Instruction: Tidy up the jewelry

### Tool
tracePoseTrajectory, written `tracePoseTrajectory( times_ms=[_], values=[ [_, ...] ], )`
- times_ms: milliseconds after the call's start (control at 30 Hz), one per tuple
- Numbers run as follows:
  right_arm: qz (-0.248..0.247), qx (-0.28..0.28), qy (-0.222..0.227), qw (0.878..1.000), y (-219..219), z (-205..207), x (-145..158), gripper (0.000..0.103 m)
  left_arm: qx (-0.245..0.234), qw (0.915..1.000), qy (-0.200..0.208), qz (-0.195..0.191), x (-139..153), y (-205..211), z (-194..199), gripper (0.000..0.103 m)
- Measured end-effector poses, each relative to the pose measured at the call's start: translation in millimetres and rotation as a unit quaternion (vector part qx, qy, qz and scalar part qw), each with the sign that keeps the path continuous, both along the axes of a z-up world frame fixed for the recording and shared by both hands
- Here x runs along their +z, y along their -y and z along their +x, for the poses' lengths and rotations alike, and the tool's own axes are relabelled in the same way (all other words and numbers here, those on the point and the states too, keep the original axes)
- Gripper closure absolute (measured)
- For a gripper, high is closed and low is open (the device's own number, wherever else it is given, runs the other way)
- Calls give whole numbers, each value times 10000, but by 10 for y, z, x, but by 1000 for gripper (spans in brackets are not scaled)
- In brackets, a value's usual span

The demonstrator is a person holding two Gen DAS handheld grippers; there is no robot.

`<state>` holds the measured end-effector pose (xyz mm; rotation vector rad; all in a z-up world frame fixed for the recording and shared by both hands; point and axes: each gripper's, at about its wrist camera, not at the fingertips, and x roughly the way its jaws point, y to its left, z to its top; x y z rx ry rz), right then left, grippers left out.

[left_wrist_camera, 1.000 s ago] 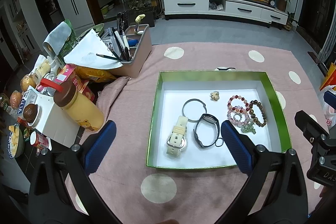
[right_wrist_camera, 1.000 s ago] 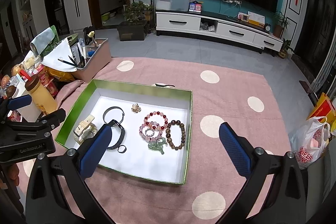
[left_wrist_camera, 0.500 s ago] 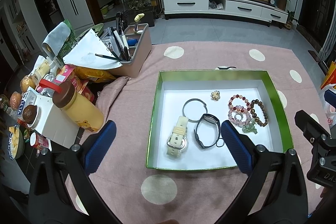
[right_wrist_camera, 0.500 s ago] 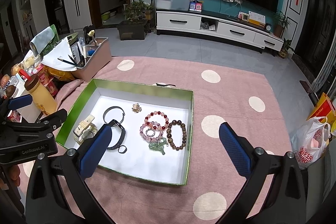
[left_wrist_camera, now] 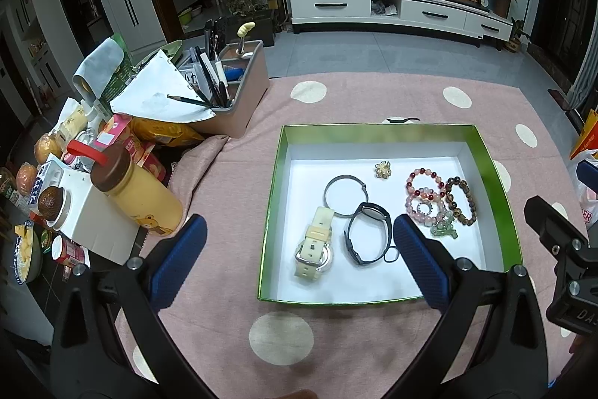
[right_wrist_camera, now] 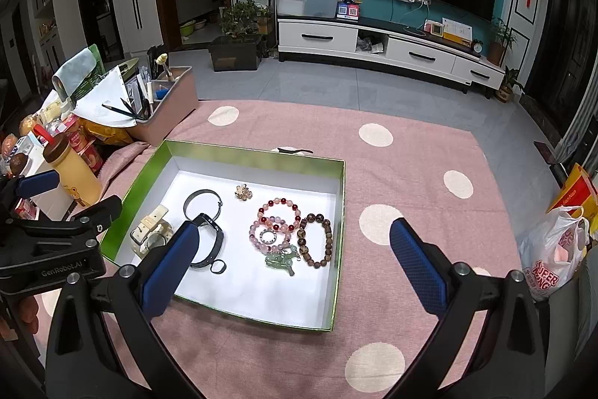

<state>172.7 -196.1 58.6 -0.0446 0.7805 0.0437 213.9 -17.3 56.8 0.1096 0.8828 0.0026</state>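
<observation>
A green-walled box (left_wrist_camera: 497, 174) (right_wrist_camera: 338, 249) with a white floor lies on the pink dotted cloth. Inside lie a cream watch (left_wrist_camera: 314, 242) (right_wrist_camera: 149, 230), a black band (left_wrist_camera: 368, 234) (right_wrist_camera: 209, 238), a metal bangle (left_wrist_camera: 345, 191) (right_wrist_camera: 202, 200), a small gold flower brooch (left_wrist_camera: 382, 169) (right_wrist_camera: 243, 191), pink and red bead bracelets (left_wrist_camera: 424, 191) (right_wrist_camera: 276, 219), a brown bead bracelet (left_wrist_camera: 461, 200) (right_wrist_camera: 317, 238) and a green jade pendant (left_wrist_camera: 444, 227) (right_wrist_camera: 280, 258). My left gripper (left_wrist_camera: 295, 245) is open and empty above the box's near left. My right gripper (right_wrist_camera: 291, 249) is open and empty above the box's near right.
A pink organiser with pens (left_wrist_camera: 231, 92) (right_wrist_camera: 168, 103), a yellow bottle (left_wrist_camera: 138, 197) (right_wrist_camera: 73, 171), a white carton and snack packs crowd the table's left. A dark hair clip (left_wrist_camera: 400, 119) (right_wrist_camera: 291, 150) lies behind the box. A plastic bag (right_wrist_camera: 553, 245) sits at the right edge.
Both views have shifted very slightly. The jewelry and box have not moved, and both grippers stay open.
</observation>
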Motion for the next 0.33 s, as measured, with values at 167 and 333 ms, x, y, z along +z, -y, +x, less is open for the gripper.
tracePoseTrajectory(
  times_ms=[167,333],
  values=[
    [1,-3,-5,10000,4,-1,3,1,14,10000,6,14,-8,7,11,2],
    [3,-3,-7,10000,-7,5,-7,1,7,10000,-4,12,-24,6,20,2]
  ],
)
